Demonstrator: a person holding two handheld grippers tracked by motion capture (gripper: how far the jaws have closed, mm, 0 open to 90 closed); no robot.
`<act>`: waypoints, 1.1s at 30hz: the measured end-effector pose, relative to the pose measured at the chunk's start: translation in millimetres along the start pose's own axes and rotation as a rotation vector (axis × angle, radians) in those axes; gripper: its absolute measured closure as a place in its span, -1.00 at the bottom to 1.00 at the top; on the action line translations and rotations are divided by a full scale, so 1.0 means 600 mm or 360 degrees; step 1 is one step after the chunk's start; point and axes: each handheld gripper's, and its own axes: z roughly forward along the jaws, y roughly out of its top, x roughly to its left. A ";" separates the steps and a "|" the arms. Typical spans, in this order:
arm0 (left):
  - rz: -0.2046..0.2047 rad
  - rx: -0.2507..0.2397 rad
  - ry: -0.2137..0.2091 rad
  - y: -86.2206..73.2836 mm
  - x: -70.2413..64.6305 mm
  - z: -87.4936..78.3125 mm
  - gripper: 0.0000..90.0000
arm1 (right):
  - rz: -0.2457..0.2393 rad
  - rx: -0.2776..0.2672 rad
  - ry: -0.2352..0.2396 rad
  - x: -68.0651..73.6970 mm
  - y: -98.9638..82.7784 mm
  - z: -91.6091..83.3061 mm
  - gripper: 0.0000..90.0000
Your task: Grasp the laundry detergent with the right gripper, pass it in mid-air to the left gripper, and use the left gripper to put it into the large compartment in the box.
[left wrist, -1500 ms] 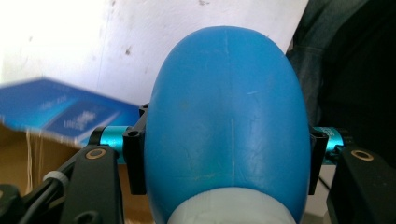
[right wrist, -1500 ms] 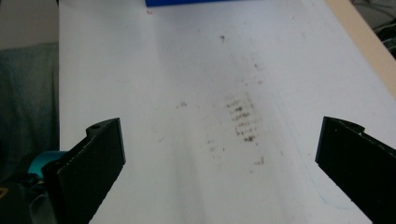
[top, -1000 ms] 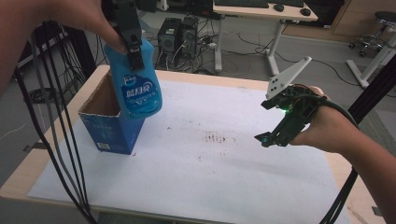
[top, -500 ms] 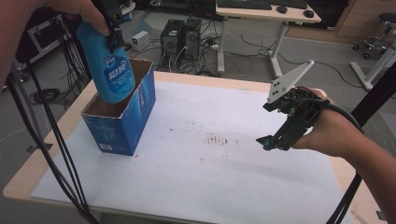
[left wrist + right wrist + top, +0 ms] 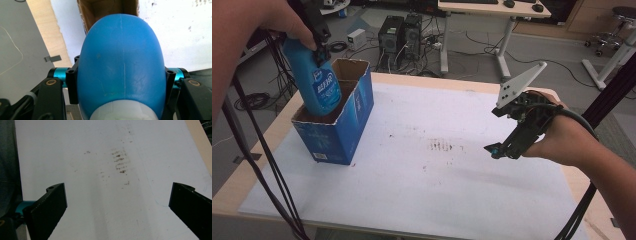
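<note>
Blue bottle (image 5: 318,82) clamped near its cap between the shut jaws of the left gripper (image 5: 318,41), base dipped into the open top of the blue cardboard box (image 5: 343,131) at the table's left. Right gripper (image 5: 500,149) held above the white sheet (image 5: 422,195) at the right, jaws spread wide, nothing between them.

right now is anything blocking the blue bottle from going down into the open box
Nothing visible does. The blue bottle, clamped in the left gripper, already has its base inside the open top of the blue cardboard box, and the brown interior below it looks empty.
</note>
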 end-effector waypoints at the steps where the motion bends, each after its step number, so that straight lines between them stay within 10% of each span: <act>1: -0.0006 0.0003 -0.0002 0.003 -0.001 0.008 -0.15 | -0.0005 -0.0002 0.0003 0.000 0.000 0.001 -0.98; 15: 0.0178 0.0113 -0.0021 0.032 -0.003 0.122 -0.15 | 0.0012 0.0014 0.0019 0.004 -0.003 0.011 -0.99; 22: 0.0442 0.0122 0.0002 0.034 -0.003 0.173 -0.15 | 0.0026 0.0028 0.0022 0.004 -0.005 0.015 -0.98; 28: 0.0806 0.0100 0.0057 0.030 -0.008 0.208 -0.15 | 0.0029 0.0047 0.0030 0.005 -0.005 0.022 -0.98; 33: 0.0951 0.0077 0.0055 0.030 -0.007 0.224 -0.15 | 0.0029 0.0064 0.0030 0.007 -0.003 0.027 -0.98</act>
